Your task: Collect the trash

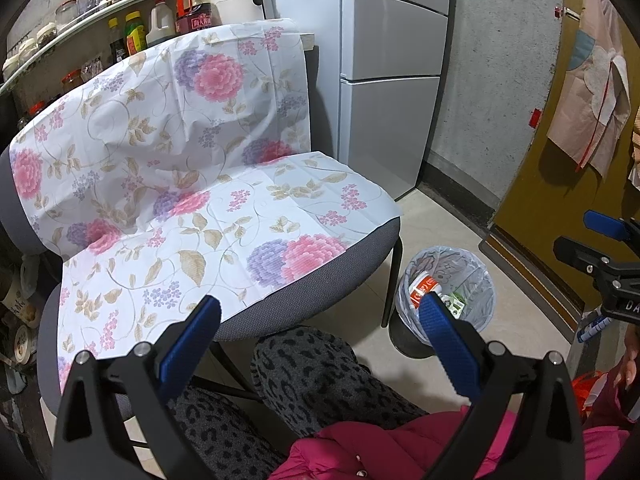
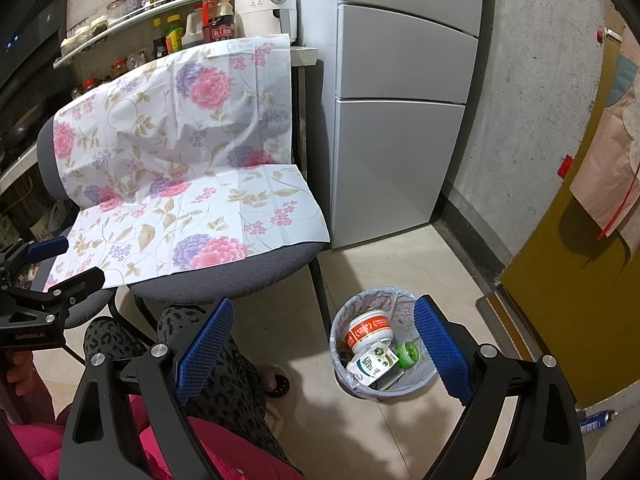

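1. Holding nothing, your left gripper and right gripper both stand wide apart.
2. Find the trash bin on the floor, beside the chair.
3. Note the bowl, carton and green lid lying inside it.

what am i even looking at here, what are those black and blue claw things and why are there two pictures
Those claws are two handheld grippers; a person holds one in each hand, and each carries a wide-angle camera looking along its blue-padded fingers. One picture comes from the left gripper, the other from the right gripper. Both are open and hold nothing. Ahead stands a grey chair draped with a floral sheet, with nothing on it. On the floor beside it is a lined trash bin holding a red and white cup, a small carton and a green item. The patterned trousers belong to the person.
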Motion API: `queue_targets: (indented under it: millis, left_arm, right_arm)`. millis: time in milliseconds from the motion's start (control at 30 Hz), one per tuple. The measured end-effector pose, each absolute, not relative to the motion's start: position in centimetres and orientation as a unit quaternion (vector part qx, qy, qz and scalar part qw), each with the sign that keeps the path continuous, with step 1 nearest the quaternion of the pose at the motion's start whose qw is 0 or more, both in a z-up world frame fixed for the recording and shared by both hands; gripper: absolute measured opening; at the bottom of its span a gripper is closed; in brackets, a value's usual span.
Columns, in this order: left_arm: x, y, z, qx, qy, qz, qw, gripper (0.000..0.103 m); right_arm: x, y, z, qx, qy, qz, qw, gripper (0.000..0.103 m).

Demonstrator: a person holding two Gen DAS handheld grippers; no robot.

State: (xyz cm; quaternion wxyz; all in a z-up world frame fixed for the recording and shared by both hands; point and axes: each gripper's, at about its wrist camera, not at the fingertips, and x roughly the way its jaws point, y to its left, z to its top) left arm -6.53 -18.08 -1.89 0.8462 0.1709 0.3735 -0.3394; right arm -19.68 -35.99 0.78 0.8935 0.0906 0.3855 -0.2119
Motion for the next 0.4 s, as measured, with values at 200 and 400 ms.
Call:
queue_targets:
  millis: [200, 400]
  left_arm:
    - [-6.1, -17.8, -1.0, 0.155, 0.365, -0.353, 0.847, 0.096]
    - [-2.7, -16.9, -4.1, 0.133, 0.416, -0.326, 0.838, 0.096]
  right_arm:
    - [-19.4, -35.8, 0.4, 0.093, 0.388, -0.215, 0.891, 0.091]
    - [-14.9, -35.4, -2.5, 0.106, 0.424, -0.180, 0.881, 0.091]
